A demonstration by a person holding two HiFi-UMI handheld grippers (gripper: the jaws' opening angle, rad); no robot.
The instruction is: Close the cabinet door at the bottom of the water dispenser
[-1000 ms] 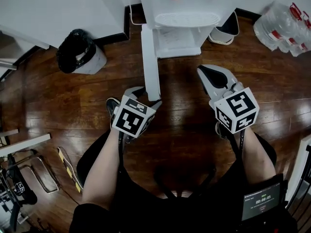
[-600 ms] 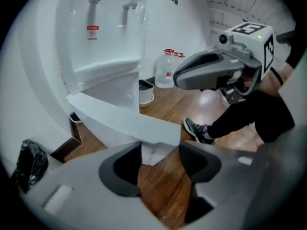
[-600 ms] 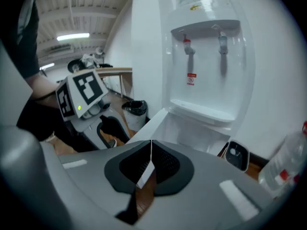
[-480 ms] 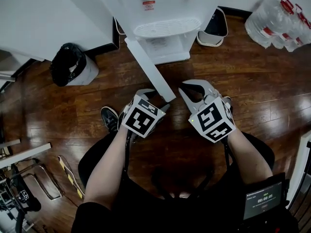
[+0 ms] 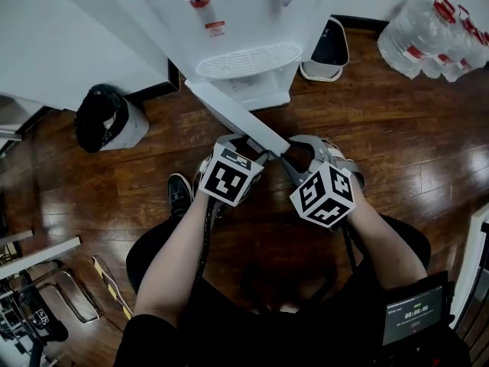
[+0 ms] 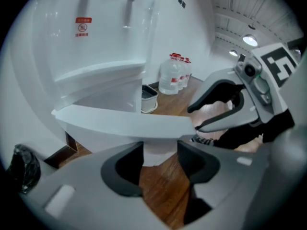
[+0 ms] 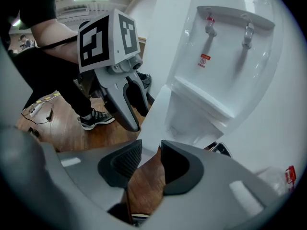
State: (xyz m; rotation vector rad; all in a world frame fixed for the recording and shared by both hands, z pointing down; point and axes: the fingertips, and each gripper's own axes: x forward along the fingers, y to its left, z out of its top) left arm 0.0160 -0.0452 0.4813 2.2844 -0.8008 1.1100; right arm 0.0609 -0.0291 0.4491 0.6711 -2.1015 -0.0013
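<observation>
The white water dispenser (image 5: 244, 21) stands at the top of the head view. Its bottom cabinet door (image 5: 237, 113) hangs open, slanting out toward me and to the right. My left gripper (image 5: 252, 147) is at the door's free end; in the left gripper view (image 6: 159, 152) its jaws are closing with the door's panel (image 6: 124, 126) between them, and no press shows. My right gripper (image 5: 290, 155) is just right of that end. Its jaws (image 7: 151, 157) are opening, with only floor between them and the door's edge (image 7: 153, 119) just past the tips.
A bin lined with a black bag (image 5: 103, 117) stands left of the dispenser. A small white bin (image 5: 327, 50) sits at its right. Large water bottles (image 5: 428, 33) lie at the far right. My shoe (image 5: 179, 193) rests on the wooden floor (image 5: 397, 151) under the left arm.
The door's free end has swung to the right. Both grippers have closed in on that end. The right gripper dropped, rolled and went from shut to open; the left jaws have narrowed.
</observation>
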